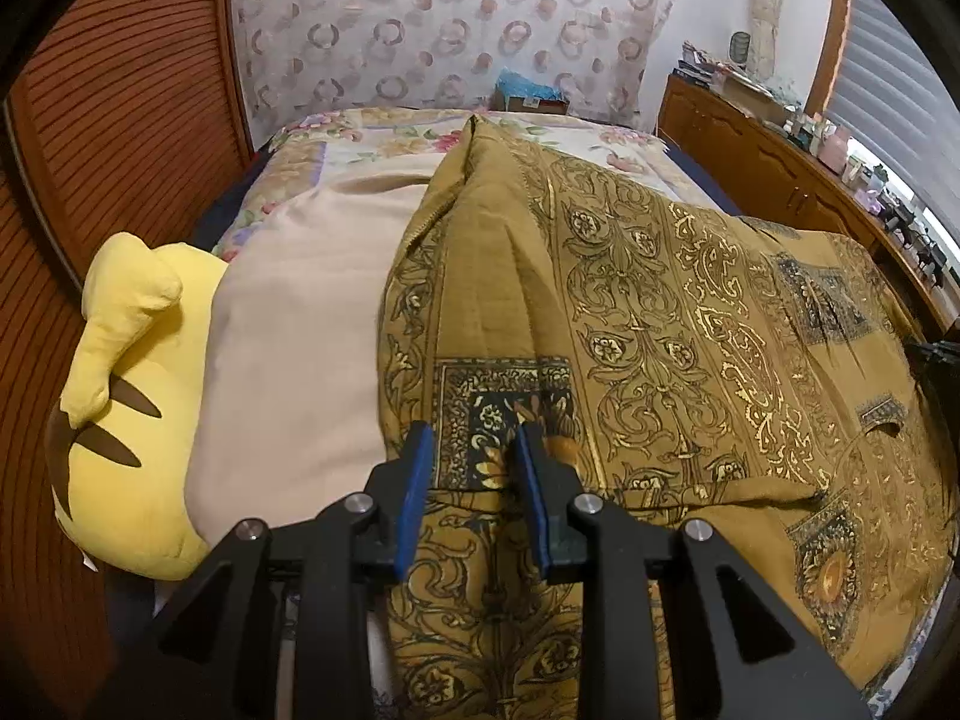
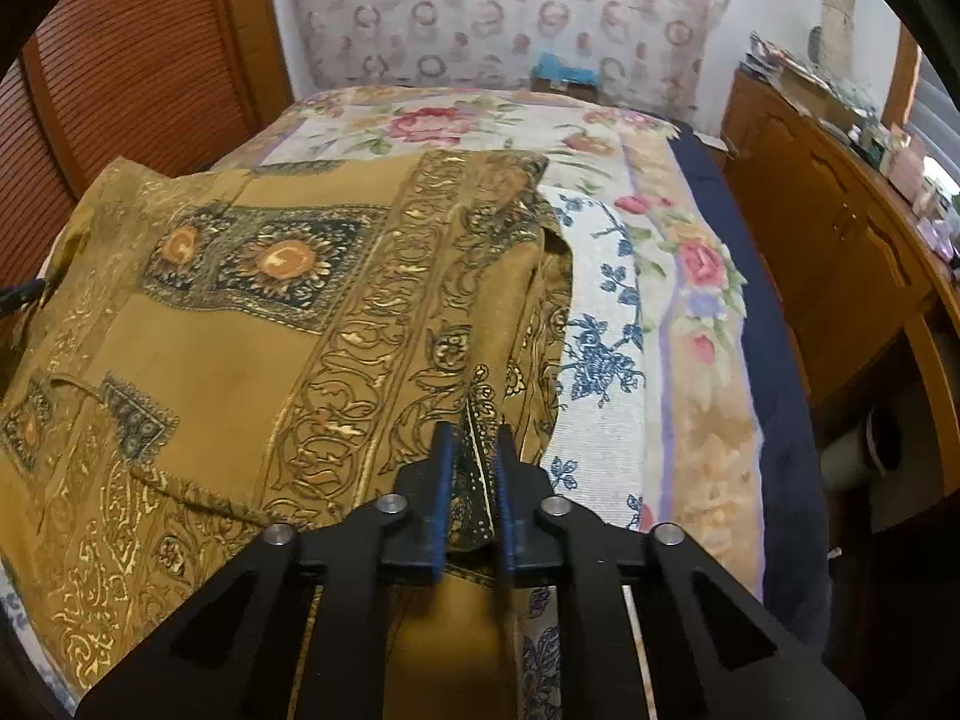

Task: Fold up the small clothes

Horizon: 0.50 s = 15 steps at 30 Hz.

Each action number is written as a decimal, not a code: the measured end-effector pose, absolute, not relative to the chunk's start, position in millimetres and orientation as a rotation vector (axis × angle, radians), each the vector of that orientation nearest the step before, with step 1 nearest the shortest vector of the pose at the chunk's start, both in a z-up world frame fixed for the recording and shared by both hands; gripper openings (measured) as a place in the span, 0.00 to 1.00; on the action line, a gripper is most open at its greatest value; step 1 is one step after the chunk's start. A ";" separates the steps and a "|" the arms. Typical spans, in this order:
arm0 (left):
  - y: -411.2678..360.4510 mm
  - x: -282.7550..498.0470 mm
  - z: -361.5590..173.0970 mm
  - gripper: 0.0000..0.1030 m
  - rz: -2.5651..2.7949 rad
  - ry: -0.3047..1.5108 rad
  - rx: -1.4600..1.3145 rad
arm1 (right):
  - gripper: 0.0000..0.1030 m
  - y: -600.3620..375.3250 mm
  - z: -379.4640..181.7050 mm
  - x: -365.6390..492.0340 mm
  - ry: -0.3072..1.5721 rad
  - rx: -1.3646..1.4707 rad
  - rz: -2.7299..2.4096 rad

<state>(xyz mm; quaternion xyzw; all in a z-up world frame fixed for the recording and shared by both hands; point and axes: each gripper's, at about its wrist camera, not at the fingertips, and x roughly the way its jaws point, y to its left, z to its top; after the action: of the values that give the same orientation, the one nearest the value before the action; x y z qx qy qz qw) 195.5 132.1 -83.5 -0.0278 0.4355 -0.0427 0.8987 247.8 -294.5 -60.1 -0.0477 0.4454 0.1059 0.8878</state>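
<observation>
A mustard-gold patterned garment (image 1: 660,312) lies spread on the bed, and it also shows in the right wrist view (image 2: 288,312). My left gripper (image 1: 474,438) sits at the garment's near left edge with its jaws partly closed around a raised fold of the cloth. My right gripper (image 2: 477,438) is at the garment's near right edge, its blue pads (image 2: 443,480) pinching a strip of the fabric between them. The garment's far corner rises in a peak in the left wrist view.
A yellow plush toy (image 1: 120,396) and a beige pillow (image 1: 300,324) lie to the left. The floral bedspread (image 2: 660,276) shows on the right. A wooden dresser (image 2: 840,252) with clutter stands beside the bed. A wooden slatted wall (image 1: 120,120) is on the left.
</observation>
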 end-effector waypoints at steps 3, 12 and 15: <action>131.7 195.1 -84.7 0.25 -0.094 0.897 -0.056 | 0.03 -293.5 -49.2 243.7 0.883 -0.094 0.237; 141.1 182.4 -65.9 0.00 -0.090 0.814 -0.087 | 0.02 -297.5 -21.1 243.6 0.791 -0.073 0.227; 148.2 173.8 -51.4 0.00 -0.077 0.766 -0.101 | 0.02 -300.8 -17.6 244.6 0.778 -0.065 0.230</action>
<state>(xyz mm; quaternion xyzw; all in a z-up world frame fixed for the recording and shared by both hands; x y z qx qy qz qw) 173.8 148.2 -51.4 -0.0490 0.3733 -0.0378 0.9257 244.6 -300.8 -17.6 -0.0318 0.3782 0.1118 0.9184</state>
